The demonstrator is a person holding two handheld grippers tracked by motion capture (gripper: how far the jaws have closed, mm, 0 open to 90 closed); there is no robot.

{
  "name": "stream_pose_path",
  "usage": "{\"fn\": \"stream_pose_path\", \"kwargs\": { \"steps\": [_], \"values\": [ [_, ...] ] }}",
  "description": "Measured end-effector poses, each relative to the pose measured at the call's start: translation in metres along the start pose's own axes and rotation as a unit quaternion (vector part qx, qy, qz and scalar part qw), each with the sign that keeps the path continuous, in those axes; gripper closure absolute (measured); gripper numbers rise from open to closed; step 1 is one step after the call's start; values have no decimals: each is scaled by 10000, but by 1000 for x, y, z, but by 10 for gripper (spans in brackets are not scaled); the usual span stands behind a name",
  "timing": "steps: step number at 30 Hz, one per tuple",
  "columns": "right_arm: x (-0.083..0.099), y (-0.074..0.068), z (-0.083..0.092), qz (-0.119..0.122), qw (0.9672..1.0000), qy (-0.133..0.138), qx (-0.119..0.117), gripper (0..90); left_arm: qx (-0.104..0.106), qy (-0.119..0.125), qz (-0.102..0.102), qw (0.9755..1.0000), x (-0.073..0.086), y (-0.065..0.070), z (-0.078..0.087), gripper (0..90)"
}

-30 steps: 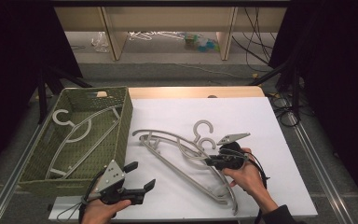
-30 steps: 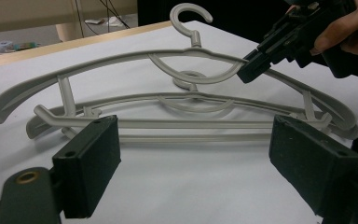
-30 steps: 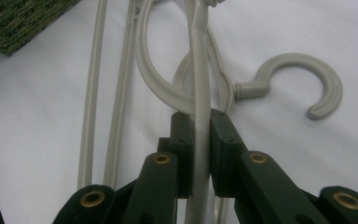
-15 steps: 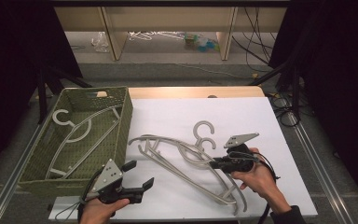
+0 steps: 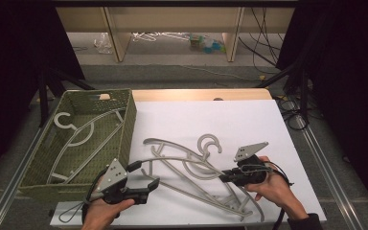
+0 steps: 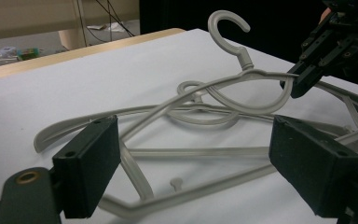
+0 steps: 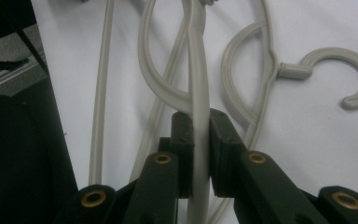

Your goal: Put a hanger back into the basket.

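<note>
My right gripper (image 7: 200,154) clamps the top grey hanger (image 5: 182,160), seemingly tangled; next I lift it free while my left gripper (image 5: 141,179) waits wide open.

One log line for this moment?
right gripper shut on hanger | left gripper open, near pile | basket holds one hanger

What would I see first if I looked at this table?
First, the grey plastic hangers tangled on the white table, with the right gripper pinching one hanger's bar. Then the green woven basket at the left with one hanger inside, and the open left gripper beside the pile.
</note>
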State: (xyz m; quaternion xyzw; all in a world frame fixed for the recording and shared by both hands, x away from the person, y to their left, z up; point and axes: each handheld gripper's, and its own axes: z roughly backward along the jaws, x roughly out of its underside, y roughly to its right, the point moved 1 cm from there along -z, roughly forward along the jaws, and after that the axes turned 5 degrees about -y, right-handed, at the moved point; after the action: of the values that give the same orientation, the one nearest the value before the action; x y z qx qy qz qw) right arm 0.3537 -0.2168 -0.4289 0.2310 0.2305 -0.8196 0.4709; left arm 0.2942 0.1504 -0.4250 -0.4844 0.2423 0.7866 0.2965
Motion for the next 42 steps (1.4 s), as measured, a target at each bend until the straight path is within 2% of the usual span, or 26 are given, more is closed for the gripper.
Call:
{"fn": "stream_pose_path", "kwargs": {
  "steps": [3,4,5,9,10,12,13,16,20,21,23,24,25,28,32,34,38,41,42],
  "values": [
    [0,-3,1,71,10000,-37,10,824,103,-84,-16,9999,-7,-1,-6,164],
    [0,-4,1,102,9999,-39,-14,824,102,-109,-123,9998,-10,-3,-8,166],
    [0,-4,1,129,9999,-36,22,824,124,-123,-48,9998,-13,-3,-11,171],
    [-1,-7,2,208,9998,-58,-12,824,280,-331,-66,9990,-27,-4,-26,191],
    [-2,-7,2,248,9997,-68,-5,824,337,-389,-67,9987,-30,-4,-30,195],
    [-2,-8,3,320,9995,-72,-9,824,477,-561,-202,9971,-34,-3,-40,194],
    [-3,-9,4,344,9994,-72,-11,824,536,-647,-274,9961,-36,-3,-44,200],
    [-4,-11,6,467,9989,-72,-26,824,692,-919,-258,9930,-39,0,-60,202],
    [-7,-15,9,578,9983,-56,8,824,909,-1095,-347,9892,-40,4,-75,225],
    [-7,-15,9,628,9980,-62,21,824,977,-1178,-398,9874,-42,4,-78,234],
    [-8,-17,9,681,9977,-41,9,824,1105,-1196,-371,9860,-43,6,-80,262],
    [-9,-18,9,684,9977,-46,2,824,1189,-1217,-409,9846,-43,8,-82,279],
    [-10,-19,9,725,9974,-55,15,824,1240,-1279,-529,9826,-44,10,-83,308],
    [-11,-21,8,794,9968,-91,-9,824,1388,-1379,-623,9787,-45,16,-86,341],
    [-13,-25,5,890,9959,-122,-50,824,1614,-1583,-830,9706,-44,22,-89,404],
    [-14,-26,5,915,9957,-138,-56,824,1629,-1620,-850,9695,-44,24,-89,423],
    [-15,-27,3,986,9950,-135,-42,824,1767,-1663,-899,9659,-44,25,-90,485],
    [-15,-27,3,1014,9947,-135,-54,824,1777,-1728,-954,9641,-43,27,-92,526],
    [-15,-27,3,1049,9944,-136,-58,824,1797,-1761,-1031,9623,-43,27,-93,546]
  ]
}}
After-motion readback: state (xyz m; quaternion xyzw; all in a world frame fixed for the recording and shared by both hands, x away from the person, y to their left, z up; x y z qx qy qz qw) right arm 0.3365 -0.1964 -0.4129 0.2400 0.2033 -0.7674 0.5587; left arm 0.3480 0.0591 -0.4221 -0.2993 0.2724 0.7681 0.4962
